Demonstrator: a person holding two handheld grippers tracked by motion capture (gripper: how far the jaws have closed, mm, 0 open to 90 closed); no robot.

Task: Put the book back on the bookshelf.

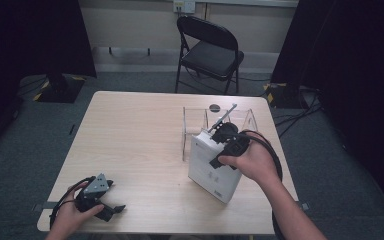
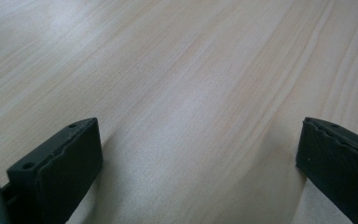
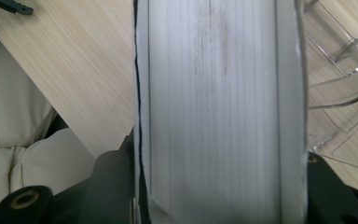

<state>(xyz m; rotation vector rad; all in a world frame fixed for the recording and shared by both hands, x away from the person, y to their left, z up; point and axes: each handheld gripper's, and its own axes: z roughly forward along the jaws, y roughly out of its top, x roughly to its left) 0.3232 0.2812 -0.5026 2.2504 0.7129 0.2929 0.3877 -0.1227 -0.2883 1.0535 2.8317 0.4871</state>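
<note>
— What is seen around the white book?

— A clear acrylic rack is set just behind it on the counter; a folding chair is placed beyond.

— And the tongs?

— The book, tilted, is pinched by the right tongs, seemingly across its thickness. The left tongs are spread wide, nothing held.

Light wood table; clear acrylic stand and white book on it
</note>
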